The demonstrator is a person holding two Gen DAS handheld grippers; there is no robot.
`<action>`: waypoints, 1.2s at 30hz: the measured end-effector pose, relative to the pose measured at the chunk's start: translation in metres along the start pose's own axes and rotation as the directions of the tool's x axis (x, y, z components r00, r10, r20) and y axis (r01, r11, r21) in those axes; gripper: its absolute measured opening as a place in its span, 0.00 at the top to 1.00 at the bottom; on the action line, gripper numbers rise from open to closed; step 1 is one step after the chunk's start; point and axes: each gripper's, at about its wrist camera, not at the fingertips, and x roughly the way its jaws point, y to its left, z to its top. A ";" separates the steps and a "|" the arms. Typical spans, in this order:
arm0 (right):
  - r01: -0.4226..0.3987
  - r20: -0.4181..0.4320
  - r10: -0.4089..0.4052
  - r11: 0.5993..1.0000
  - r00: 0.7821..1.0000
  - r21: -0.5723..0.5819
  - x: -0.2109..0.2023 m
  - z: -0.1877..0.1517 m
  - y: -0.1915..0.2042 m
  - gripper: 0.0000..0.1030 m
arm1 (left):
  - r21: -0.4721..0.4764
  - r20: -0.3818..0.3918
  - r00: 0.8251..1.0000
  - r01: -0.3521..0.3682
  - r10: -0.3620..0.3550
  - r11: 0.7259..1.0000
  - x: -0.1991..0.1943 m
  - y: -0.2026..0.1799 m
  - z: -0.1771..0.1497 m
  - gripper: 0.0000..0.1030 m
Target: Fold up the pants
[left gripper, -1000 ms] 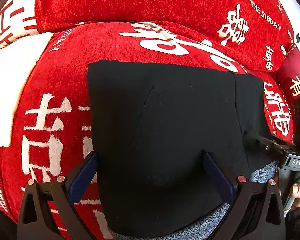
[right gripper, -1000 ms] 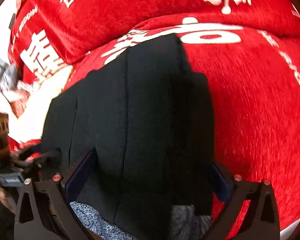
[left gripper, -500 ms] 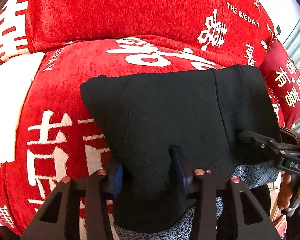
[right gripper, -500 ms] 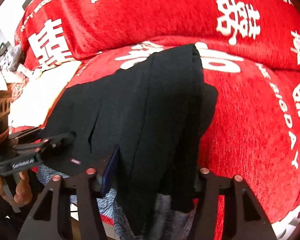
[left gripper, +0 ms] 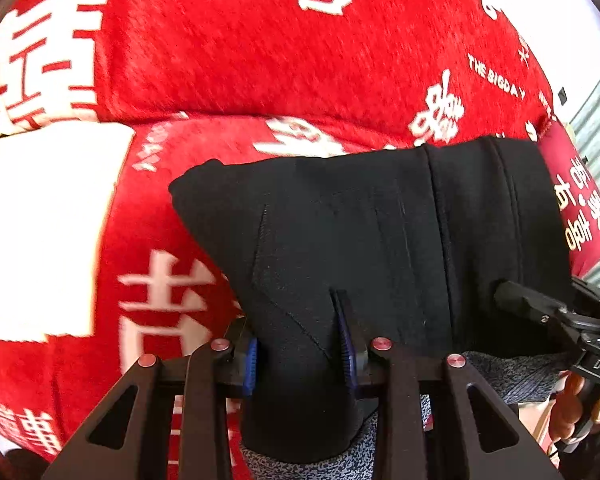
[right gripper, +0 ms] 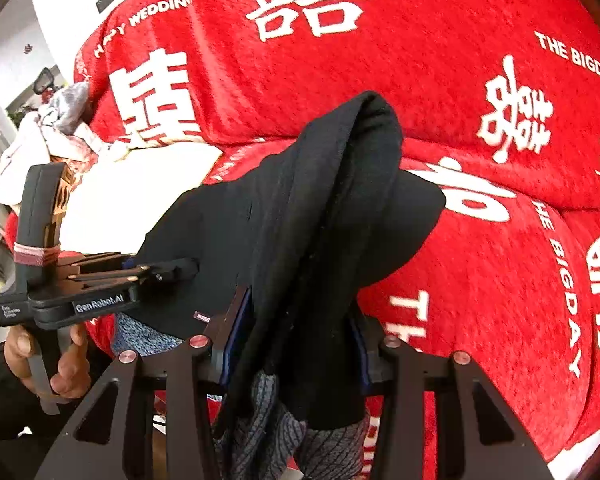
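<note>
A: What fills most of both views?

B: A red sofa cover [left gripper: 260, 60] printed with white characters and the words "THE BIGDAY", spread over the seat and backrest. A white cloth [left gripper: 40, 220] lies on the seat at the left.

A: And where are the pants?

B: The black pants [left gripper: 380, 240] are lifted off the seat, hanging as a folded bundle between the two claws. The right wrist view shows the fabric bunched into a ridge that rises toward the backrest, with a flap drooping to the right. A grey knit lining [right gripper: 268, 432] shows at the near edge.

A: How does the left claw stand?

B: The left claw [left gripper: 300, 356] is pressed together on the near edge of the pants, blue pads pinching the cloth on both sides.

A: The right one?

B: The right claw [right gripper: 296, 344] likewise pinches a thick gather of the pants between its pads.

A: Anything smaller?

B: A pile of pale and grey laundry [right gripper: 48, 128] sits past the sofa's left end.
</note>
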 end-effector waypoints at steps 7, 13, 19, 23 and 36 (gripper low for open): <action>-0.074 -0.005 0.074 0.997 0.997 0.034 0.029 0.033 0.016 0.54 | -0.024 0.025 0.996 -0.084 0.085 0.996 -0.013 0.032 0.025 0.68; -0.108 -0.085 0.117 0.989 0.989 0.106 0.081 0.036 0.016 0.54 | -0.058 -0.058 0.990 -0.132 0.129 0.990 0.019 0.063 0.027 0.68; -0.051 -0.141 0.077 0.983 0.987 0.179 0.113 0.028 -0.004 0.50 | -0.065 -0.107 0.984 -0.150 0.143 0.987 0.049 0.075 0.022 0.53; 0.009 -0.207 0.035 0.978 0.978 0.209 0.116 0.028 -0.017 0.29 | -0.104 -0.131 0.983 -0.146 0.132 0.984 0.047 0.084 0.024 0.46; 0.080 -0.004 -0.084 0.968 0.996 -0.237 0.040 -0.018 0.088 0.11 | -0.035 -0.018 0.997 -0.077 0.076 0.996 -0.017 0.048 -0.016 0.44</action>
